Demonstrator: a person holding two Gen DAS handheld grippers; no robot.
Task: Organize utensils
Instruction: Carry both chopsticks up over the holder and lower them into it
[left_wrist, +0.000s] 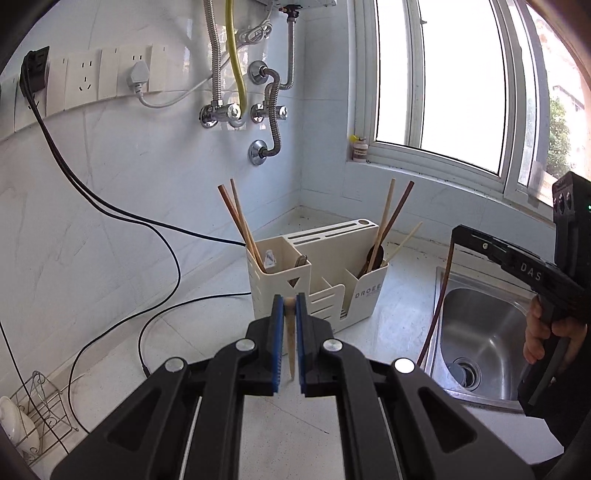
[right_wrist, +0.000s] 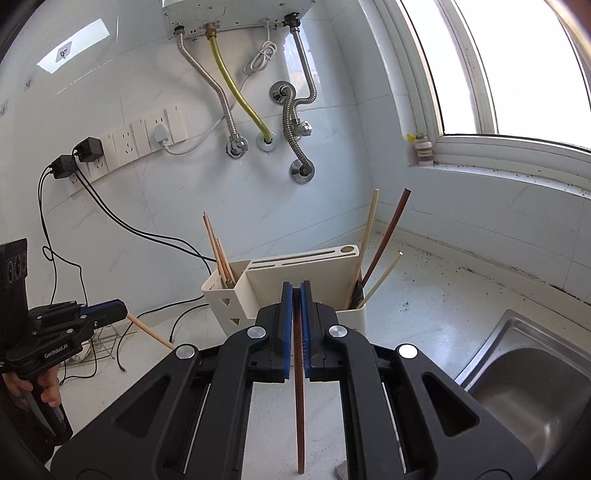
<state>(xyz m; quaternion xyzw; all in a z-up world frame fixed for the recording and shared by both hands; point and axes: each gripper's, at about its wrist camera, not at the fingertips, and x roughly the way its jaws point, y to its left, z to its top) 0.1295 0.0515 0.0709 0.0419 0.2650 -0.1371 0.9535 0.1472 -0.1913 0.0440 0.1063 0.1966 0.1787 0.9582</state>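
Note:
A cream utensil holder (left_wrist: 365, 291) (right_wrist: 295, 271) stands on the white counter in the corner. Chopsticks lean in its left compartment (left_wrist: 240, 225) (right_wrist: 218, 254) and its right compartment (left_wrist: 391, 221) (right_wrist: 384, 240). My left gripper (left_wrist: 290, 299) is shut on a light wooden chopstick (left_wrist: 291, 343), just in front of the holder. In the right wrist view the left gripper (right_wrist: 120, 308) shows at the left edge, with that chopstick (right_wrist: 147, 330) sticking out. My right gripper (right_wrist: 296, 288) is shut on a dark brown chopstick (right_wrist: 299, 398). It also shows in the left wrist view (left_wrist: 456, 234), the dark chopstick (left_wrist: 437, 310) hanging down.
A steel sink (left_wrist: 480, 332) (right_wrist: 535, 387) is set into the counter to the right. Black cables (left_wrist: 159, 317) trail over the counter from wall sockets (left_wrist: 85, 74). A wire rack holding a white cup (left_wrist: 33, 417) sits at the left. Pipes and a window fill the walls behind.

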